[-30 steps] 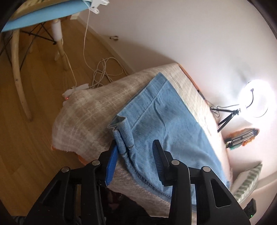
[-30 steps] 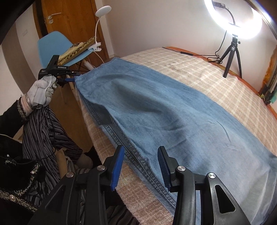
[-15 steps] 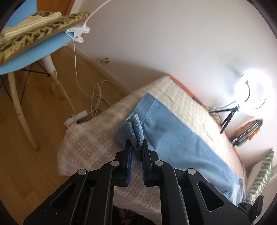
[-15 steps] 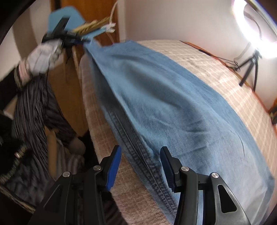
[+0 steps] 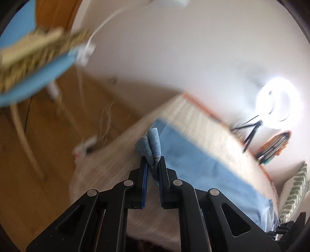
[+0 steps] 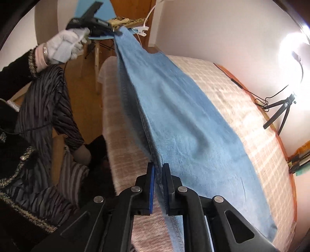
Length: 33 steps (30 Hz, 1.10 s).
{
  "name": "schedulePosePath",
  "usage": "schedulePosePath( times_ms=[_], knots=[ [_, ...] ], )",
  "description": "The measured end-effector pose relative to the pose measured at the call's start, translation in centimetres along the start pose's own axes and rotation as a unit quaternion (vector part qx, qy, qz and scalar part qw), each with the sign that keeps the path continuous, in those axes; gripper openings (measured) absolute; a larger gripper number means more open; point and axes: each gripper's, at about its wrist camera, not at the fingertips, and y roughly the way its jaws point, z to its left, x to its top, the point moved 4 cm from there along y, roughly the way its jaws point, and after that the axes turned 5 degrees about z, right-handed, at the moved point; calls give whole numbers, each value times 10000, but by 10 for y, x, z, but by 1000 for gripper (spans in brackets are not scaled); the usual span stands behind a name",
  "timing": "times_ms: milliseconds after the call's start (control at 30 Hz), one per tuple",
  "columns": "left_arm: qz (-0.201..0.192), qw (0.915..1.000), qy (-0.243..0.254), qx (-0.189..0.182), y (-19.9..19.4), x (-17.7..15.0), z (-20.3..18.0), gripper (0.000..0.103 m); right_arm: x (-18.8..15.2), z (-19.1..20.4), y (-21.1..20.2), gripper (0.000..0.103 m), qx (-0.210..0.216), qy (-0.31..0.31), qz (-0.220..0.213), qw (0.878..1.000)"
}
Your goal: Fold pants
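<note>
Left wrist view, left to right: a blue chair point(image 5: 36, 77) with a patterned cushion point(image 5: 34, 46) on its seat stands over the wood floor point(image 5: 48, 135), all smeared by motion blur. A white cable point(image 5: 108, 17) arcs up past the chair's edge. At centre the left gripper point(image 5: 153, 164) is clenched on a doubled-over corner of the pants point(image 5: 209, 168), the bunched denim poking up above its tips. The rest of the blue cloth runs away to the right across the bed point(image 5: 203, 126). Farther right a ring light point(image 5: 279, 102) glows against the wall, and what seems to be a green-patterned pillow point(image 5: 294, 193) sits at the far edge.

Right wrist view: the person's gloved left hand point(image 6: 65, 46) holds its gripper high at upper left, lifting that end of the pants point(image 6: 184, 120) clear of the bed point(image 6: 251, 116). From there the denim slopes down in a taut ridge to the right gripper point(image 6: 158, 174), which pinches the near seamed edge at bottom centre. To the right the cloth lies flat on the checked cover, with the light's tripod point(image 6: 279, 112) beyond.
</note>
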Motion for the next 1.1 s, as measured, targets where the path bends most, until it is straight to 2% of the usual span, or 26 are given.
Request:
schedulePosePath(
  times_ms=[67,100,200,233,267,333,433,533,633,733,833,967,1033,1100],
  knots=[
    [275,9991,-320,-25,18,-15,20,8,-10,10,19,3,143,-68,248,9996],
    [291,9990,-348,-7,21,-17,23,8,-15,16,31,4,214,-160,437,9987],
    [231,9995,-219,24,21,-17,21,8,-17,22,37,20,336,-224,528,9978],
    [206,9996,-184,14,20,-15,20,8,-13,19,32,30,479,-135,457,9977],
    [164,9997,-193,-34,18,-13,18,8,-10,15,25,35,632,-16,330,9975],
    [65,9996,-213,-144,15,-14,12,8,-2,2,12,36,842,358,6,9958],
    [-37,9993,-200,-314,8,-14,4,8,8,-16,3,39,856,912,-292,9917],
    [-174,9994,182,-252,3,-10,-12,8,14,-32,5,56,842,1433,-432,9851],
    [-263,9971,645,-311,-1,-9,-40,8,16,-47,11,57,810,1875,-479,9777],
    [-246,9924,1115,-468,0,-15,-72,8,17,-61,14,57,952,2406,-589,9642],
    [-139,9835,1699,-613,7,-35,-111,8,18,-78,13,58,1143,2921,-780,9463],
    [227,9678,2327,-931,20,-74,-152,8,28,-102,14,69,1418,3390,-995,9247],
    [362,9627,2465,-1060,26,-86,-162,8,40,-111,21,75,1690,3537,-1071,9137],
    [492,9602,2453,-1246,29,-94,-169,8,57,-116,35,75,1986,3689,-1085,9015]
  ],
)
